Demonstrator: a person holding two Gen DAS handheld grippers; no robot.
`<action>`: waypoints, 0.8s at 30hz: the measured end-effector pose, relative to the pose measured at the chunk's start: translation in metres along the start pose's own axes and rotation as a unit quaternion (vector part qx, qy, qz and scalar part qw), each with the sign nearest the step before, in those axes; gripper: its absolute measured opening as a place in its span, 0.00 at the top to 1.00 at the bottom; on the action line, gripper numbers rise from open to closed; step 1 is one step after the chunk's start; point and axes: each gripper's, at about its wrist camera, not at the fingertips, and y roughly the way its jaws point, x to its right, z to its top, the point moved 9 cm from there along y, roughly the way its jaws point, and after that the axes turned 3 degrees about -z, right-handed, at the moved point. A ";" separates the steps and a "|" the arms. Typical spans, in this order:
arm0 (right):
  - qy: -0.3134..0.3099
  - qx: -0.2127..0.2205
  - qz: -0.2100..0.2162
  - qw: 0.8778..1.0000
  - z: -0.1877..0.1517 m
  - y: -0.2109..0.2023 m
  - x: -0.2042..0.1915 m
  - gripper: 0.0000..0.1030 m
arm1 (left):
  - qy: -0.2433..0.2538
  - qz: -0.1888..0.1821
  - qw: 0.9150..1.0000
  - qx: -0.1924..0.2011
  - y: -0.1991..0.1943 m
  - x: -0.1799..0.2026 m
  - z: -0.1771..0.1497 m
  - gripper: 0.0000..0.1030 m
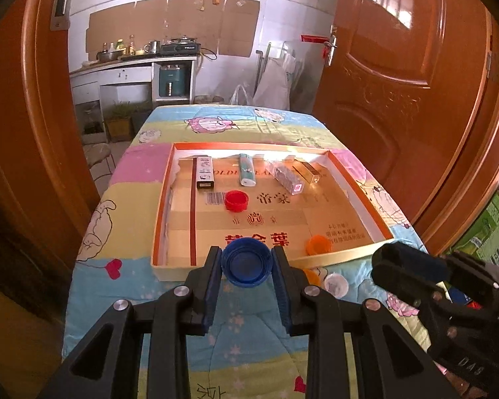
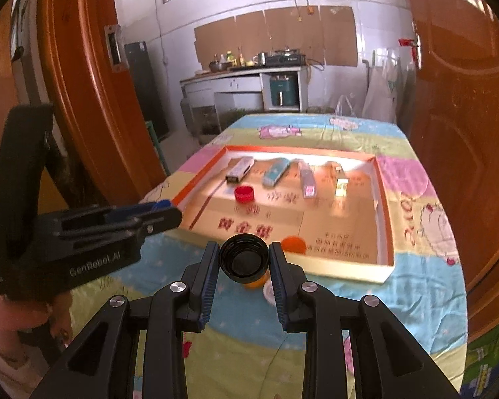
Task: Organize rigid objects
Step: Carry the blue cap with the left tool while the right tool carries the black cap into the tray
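My left gripper (image 1: 247, 259) is shut on a blue cap (image 1: 246, 262), held above the near edge of the shallow cardboard tray (image 1: 359, 254). My right gripper (image 2: 244, 259) is shut on a black cap (image 2: 244, 262), held above the table just before the tray (image 2: 349, 271). In the tray lie a red cap (image 1: 236, 200) (image 2: 244, 194), an orange cap (image 1: 318, 244) (image 2: 293, 244) and several small boxes in a row at the far side (image 1: 246, 174) (image 2: 276, 173). An orange cap (image 2: 256, 282) and a white cap (image 1: 336, 285) (image 2: 269, 291) lie on the cloth before the tray.
The table wears a colourful cartoon cloth (image 1: 249, 342). Brown wooden doors stand at left (image 1: 23, 133) and right (image 1: 399, 83). A kitchen counter (image 1: 133, 63) with cookware is at the back. The left gripper's body shows in the right wrist view (image 2: 83, 232).
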 end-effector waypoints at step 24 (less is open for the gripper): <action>-0.001 0.009 0.013 1.000 0.052 0.042 0.014 0.70 | -0.029 0.030 0.999 -0.006 0.044 -0.032 0.037 0.71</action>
